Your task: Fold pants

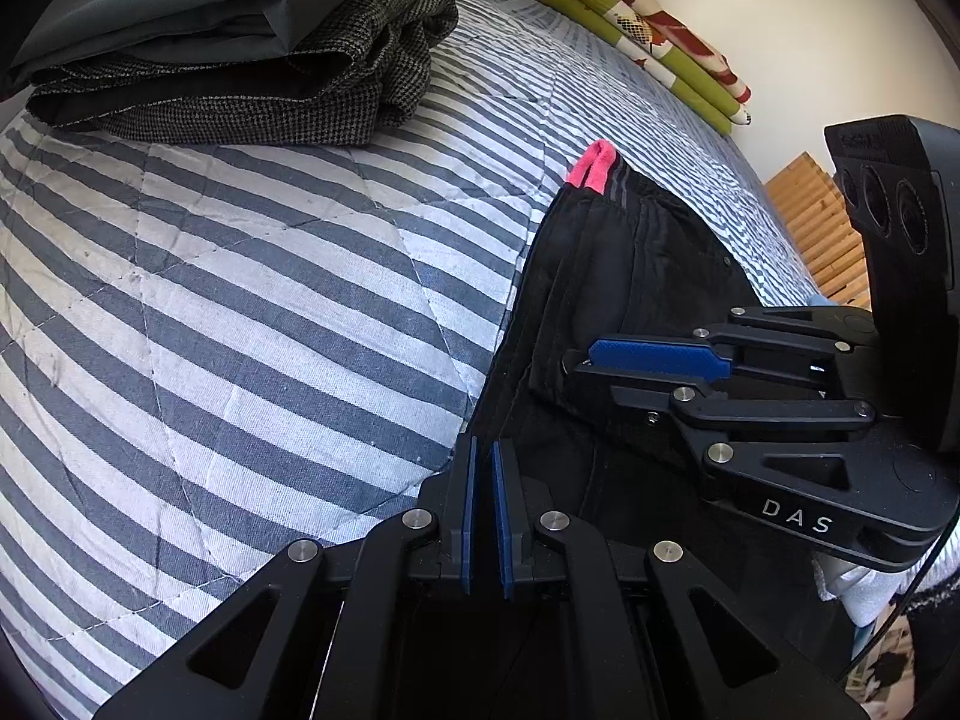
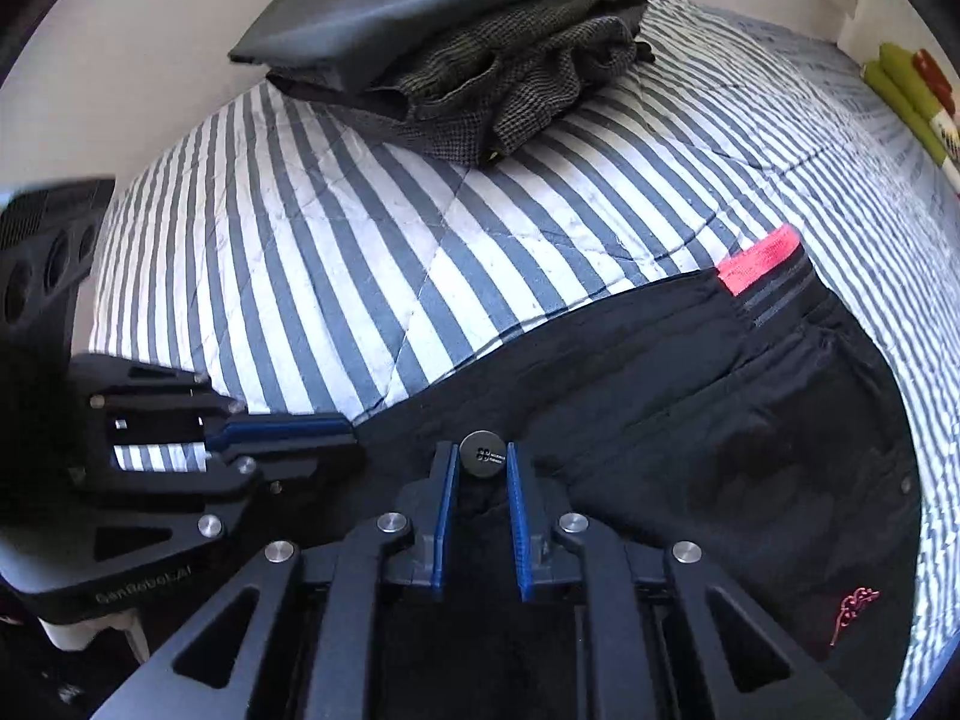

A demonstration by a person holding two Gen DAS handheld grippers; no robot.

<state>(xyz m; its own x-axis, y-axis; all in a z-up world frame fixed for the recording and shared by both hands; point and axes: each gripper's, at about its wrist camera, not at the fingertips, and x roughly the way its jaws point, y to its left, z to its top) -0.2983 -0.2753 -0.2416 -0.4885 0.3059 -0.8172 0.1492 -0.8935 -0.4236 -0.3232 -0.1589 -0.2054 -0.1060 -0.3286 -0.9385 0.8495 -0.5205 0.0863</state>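
Black pants (image 1: 630,276) lie on a striped quilt (image 1: 240,300), with a pink tab (image 1: 591,165) at their far end and a red logo (image 2: 852,606) on one side. My left gripper (image 1: 485,450) is shut on the pants' near left edge; the right wrist view shows it (image 2: 351,432) at the left. My right gripper (image 2: 482,471) is shut on the waistband, and a black button (image 2: 483,451) sits between its fingertips. In the left wrist view the right gripper (image 1: 579,360) comes in from the right, lying over the dark cloth.
A stack of folded garments (image 2: 456,42), dark grey over houndstooth, sits at the back of the bed. A folded green and red blanket (image 1: 648,30) lies by the far wall. Wooden slats (image 1: 810,216) show past the bed's right edge.
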